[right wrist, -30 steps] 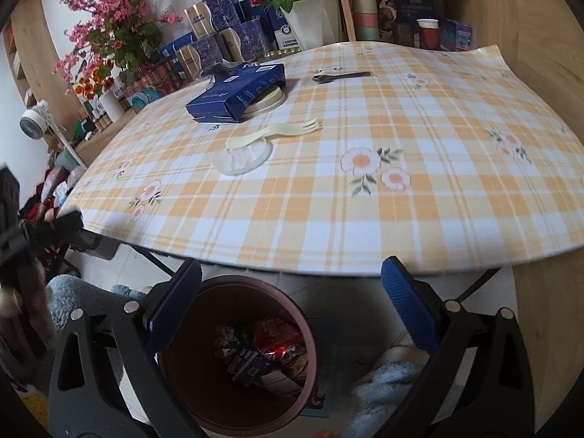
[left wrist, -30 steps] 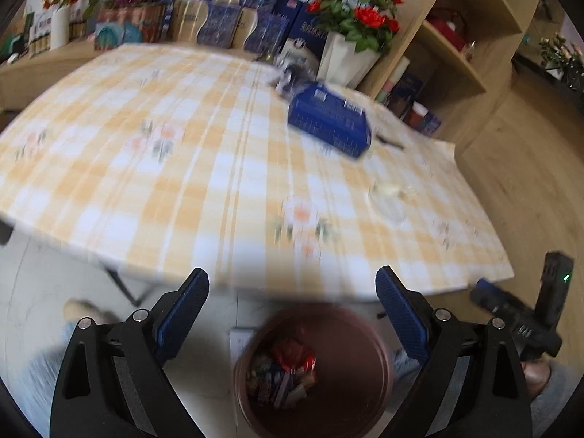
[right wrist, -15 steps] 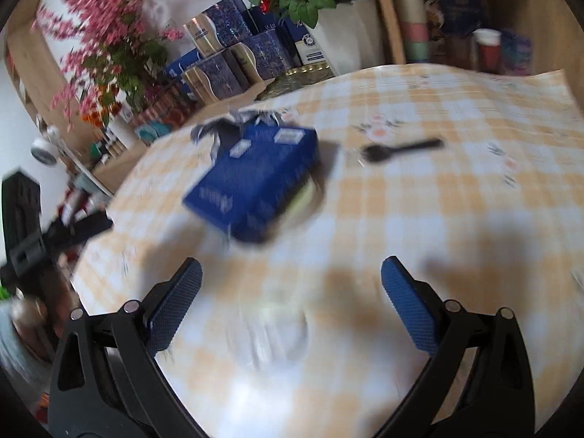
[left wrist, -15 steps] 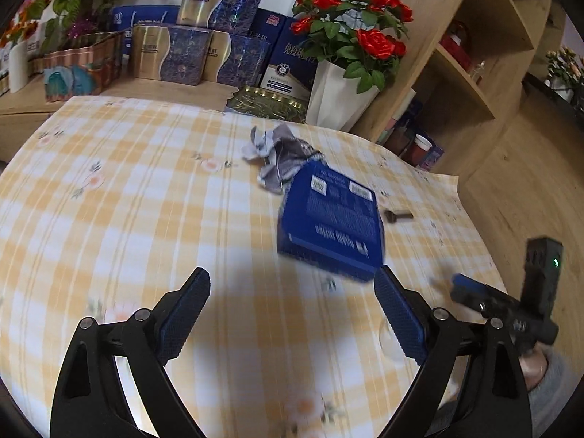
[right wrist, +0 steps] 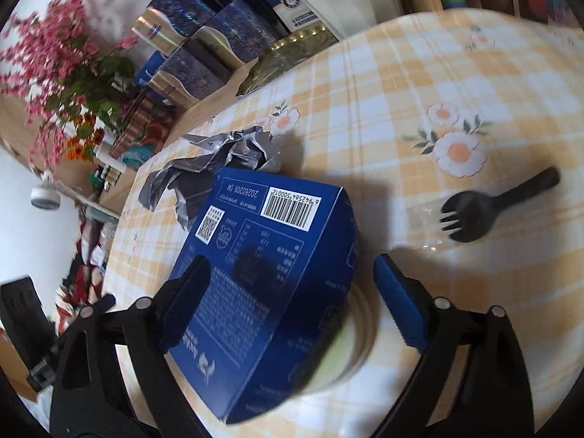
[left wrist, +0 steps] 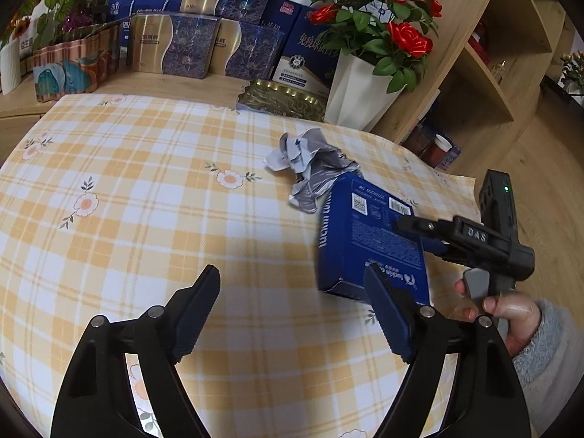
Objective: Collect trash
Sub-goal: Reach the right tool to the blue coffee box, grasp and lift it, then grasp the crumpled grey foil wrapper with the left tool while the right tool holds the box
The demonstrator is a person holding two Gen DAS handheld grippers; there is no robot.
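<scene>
The blue box sits tilted on a pale round lid, hiding most of it. The right gripper straddles the box, jaws wide and just been narrowing, pads not pressing. Crumpled foil wrapper lies beyond, black spork to its right. The left gripper, also closing, holds nothing over bare tablecloth.

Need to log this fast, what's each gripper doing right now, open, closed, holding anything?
Left gripper: open, jaws just closing a little, holding nothing.
Right gripper: open, jaws just closing around the blue box, not yet gripping.
</scene>
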